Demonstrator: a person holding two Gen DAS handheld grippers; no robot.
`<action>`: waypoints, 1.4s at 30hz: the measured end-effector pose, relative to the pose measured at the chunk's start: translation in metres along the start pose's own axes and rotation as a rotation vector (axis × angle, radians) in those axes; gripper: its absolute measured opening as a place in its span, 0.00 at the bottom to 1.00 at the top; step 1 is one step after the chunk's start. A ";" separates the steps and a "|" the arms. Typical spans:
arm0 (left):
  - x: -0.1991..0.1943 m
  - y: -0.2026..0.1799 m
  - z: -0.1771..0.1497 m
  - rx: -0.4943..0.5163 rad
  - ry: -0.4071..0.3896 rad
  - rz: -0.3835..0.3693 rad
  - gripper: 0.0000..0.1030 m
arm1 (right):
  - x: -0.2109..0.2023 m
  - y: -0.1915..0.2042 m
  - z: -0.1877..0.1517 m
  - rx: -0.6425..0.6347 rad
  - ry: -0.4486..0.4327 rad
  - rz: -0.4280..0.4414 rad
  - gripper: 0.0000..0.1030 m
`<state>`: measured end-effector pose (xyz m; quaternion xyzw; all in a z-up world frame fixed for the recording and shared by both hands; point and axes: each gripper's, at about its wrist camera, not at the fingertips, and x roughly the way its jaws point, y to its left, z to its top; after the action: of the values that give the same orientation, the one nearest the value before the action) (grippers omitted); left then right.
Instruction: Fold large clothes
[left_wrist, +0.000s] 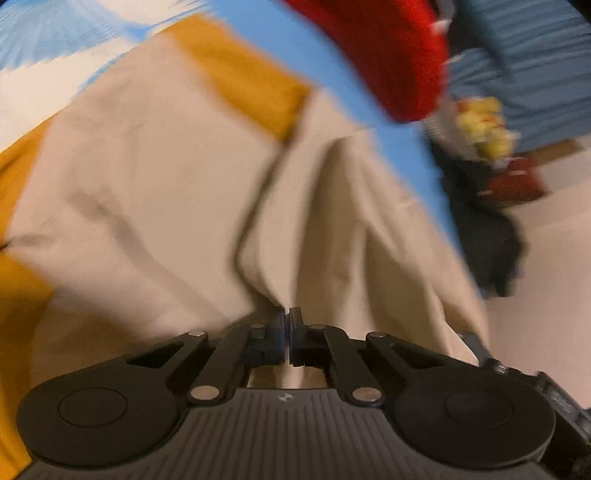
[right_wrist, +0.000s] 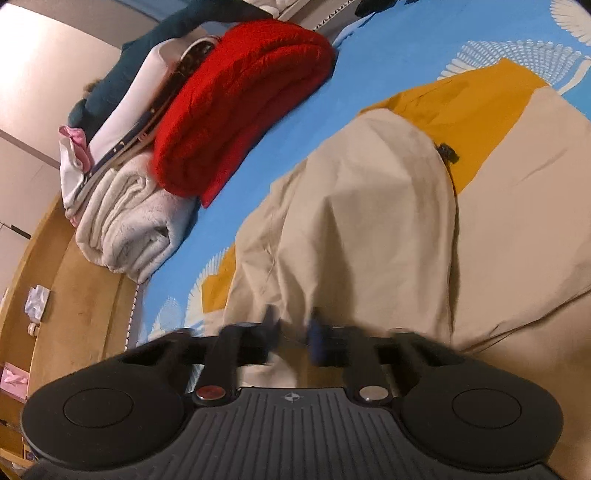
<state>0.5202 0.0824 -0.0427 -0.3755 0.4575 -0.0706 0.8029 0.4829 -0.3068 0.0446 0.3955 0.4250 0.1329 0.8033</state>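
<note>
Beige-and-mustard garment (right_wrist: 369, 221) lies rumpled and creased on the blue sheet (right_wrist: 295, 122)

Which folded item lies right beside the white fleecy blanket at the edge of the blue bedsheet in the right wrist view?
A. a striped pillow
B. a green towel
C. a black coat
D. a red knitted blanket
D: the red knitted blanket lies folded against the white fleecy blanket on the blue bedsheet.

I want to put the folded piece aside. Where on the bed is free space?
Free: the blue sheet strip between the red knit and the beige garment. Crowded: the folded stack beside the red knit, including the white blanket.
</note>
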 end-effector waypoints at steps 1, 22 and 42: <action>-0.008 -0.006 0.004 0.012 -0.055 -0.080 0.01 | -0.003 0.001 0.001 0.003 -0.026 0.023 0.07; -0.017 -0.014 0.004 0.075 -0.120 0.078 0.72 | 0.010 -0.025 -0.017 0.052 0.088 -0.221 0.05; 0.045 0.001 -0.016 0.018 0.064 0.126 0.33 | 0.022 -0.014 -0.018 -0.018 0.077 -0.234 0.07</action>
<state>0.5334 0.0539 -0.0786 -0.3364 0.5051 -0.0362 0.7940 0.4803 -0.2943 0.0151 0.3306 0.4975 0.0574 0.7999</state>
